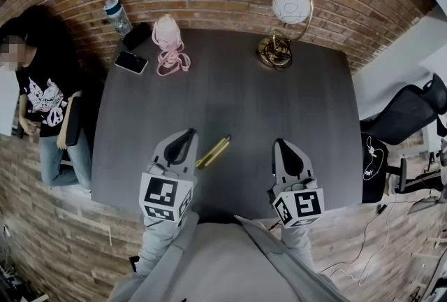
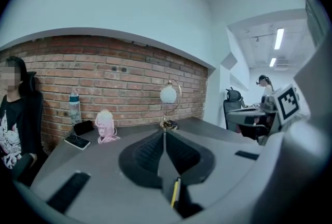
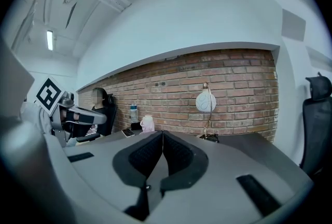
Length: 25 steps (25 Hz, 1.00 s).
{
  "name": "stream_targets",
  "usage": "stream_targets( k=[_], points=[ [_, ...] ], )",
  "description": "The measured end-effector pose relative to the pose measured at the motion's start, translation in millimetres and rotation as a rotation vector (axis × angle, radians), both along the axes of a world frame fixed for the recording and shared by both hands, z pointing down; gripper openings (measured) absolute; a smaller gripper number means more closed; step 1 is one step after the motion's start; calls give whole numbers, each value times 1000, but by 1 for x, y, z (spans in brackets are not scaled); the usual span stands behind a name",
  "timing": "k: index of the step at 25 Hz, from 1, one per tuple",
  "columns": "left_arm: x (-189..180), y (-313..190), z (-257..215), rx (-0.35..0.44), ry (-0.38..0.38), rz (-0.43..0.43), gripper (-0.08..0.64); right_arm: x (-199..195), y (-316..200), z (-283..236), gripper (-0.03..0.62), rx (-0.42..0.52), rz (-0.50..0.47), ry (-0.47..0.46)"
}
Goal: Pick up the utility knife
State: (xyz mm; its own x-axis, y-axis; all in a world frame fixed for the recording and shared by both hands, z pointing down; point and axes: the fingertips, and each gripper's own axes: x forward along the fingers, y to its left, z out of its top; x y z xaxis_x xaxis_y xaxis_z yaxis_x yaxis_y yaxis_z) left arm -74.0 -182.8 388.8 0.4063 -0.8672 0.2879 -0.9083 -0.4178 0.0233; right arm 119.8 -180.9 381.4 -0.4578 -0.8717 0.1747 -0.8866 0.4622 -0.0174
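Above grey table (image 1: 244, 98), left tongs (image 1: 189, 133) and right tongs (image 1: 281, 143) closed, apparently empty.

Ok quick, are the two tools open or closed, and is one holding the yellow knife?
Left tool: closed, holding nothing; the utility knife lies on the table beside it.
Right tool: closed, empty.

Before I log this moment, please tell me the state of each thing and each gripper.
utility knife: lying flat on the table, not gripped
left gripper: shut, empty
right gripper: shut, empty
water bottle: upright, capped
phone: lying flat
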Motion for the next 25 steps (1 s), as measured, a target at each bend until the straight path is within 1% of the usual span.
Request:
stream_targets(
  k=[5, 14, 15, 16, 19, 25],
  points=[
    [7, 2, 12, -36, 10, 40, 20, -1, 1, 6, 17, -19, 8, -5],
    [13, 0, 35, -95, 10, 77, 24, 4, 4, 17, 18, -47, 29, -6],
    [15, 0, 41, -109, 11, 88, 47, 5, 5, 19, 18, -52, 32, -6],
    [17, 0, 46, -124, 10, 99, 89, 5, 5, 20, 18, -55, 34, -5],
    [24, 1, 65, -163, -8, 130, 100, 6, 7, 23, 18, -64, 38, -3],
    [36, 3, 104, -241, -51, 197, 150, 13, 11, 38, 17, -101, 64, 0]
  ],
)
